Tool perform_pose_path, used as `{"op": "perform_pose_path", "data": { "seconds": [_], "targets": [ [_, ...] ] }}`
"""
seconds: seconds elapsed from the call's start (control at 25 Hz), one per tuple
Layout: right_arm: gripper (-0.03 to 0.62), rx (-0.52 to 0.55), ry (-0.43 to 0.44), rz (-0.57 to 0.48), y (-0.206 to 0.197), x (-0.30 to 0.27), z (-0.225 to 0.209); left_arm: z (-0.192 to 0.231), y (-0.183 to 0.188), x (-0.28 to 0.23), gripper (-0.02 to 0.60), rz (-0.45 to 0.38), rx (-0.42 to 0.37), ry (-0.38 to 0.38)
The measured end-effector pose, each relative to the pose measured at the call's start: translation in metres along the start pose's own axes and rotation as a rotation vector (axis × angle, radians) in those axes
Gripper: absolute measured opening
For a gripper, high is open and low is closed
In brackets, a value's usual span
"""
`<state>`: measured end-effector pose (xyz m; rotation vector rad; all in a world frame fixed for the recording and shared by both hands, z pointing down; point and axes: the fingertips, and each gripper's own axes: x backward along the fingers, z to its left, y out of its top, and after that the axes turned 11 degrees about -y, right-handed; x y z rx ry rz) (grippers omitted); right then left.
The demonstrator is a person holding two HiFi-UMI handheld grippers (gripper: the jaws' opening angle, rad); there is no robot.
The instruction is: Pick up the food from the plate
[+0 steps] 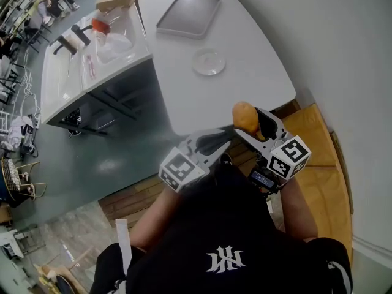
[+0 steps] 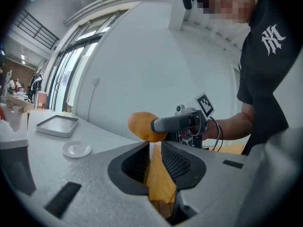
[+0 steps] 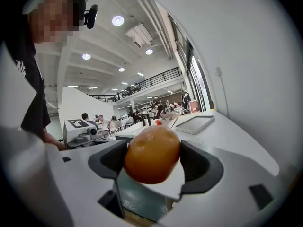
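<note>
Right tool (image 3: 152, 163) is clamped on the food (image 1: 245, 116), a rounded orange-brown piece held in the air close to the person, well apart from the bare plate (image 1: 208, 61) on the tabletop (image 1: 257, 35). Left tool (image 2: 155, 161): jaws nearly together, nothing between. Judgement: hold level, keep pressure even, do not crush.

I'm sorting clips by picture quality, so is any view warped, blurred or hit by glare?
Both gripper views bend straight lines like a fisheye, with dark corners; the right gripper view has glaring ceiling lamps, yet the food in the right hand-held gripper is sharp; the head view is evenly lit, the plate crisp.
</note>
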<state>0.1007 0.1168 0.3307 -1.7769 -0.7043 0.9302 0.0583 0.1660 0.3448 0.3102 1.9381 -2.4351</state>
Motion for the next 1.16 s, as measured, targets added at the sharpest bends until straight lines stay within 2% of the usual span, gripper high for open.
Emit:
{"op": "perform_pose_path", "data": {
  "seconds": [0.52,0.88,1.16],
  "targets": [
    [0.351,0.011,0.094,0.015,0.013,0.013,-0.042,0.014,0.020,-0.045,0.063,0.026,0.005,0.072],
    [0.351,0.029,0.170,0.022,0.020,0.004,-0.052,0.030,0.021,-0.042,0.063,0.025,0.028,0.171],
    [0.351,0.027,0.197,0.022,0.022,0.003,-0.058,0.029,0.022,-0.045,0.063,0.020,0.034,0.211]
  ]
}}
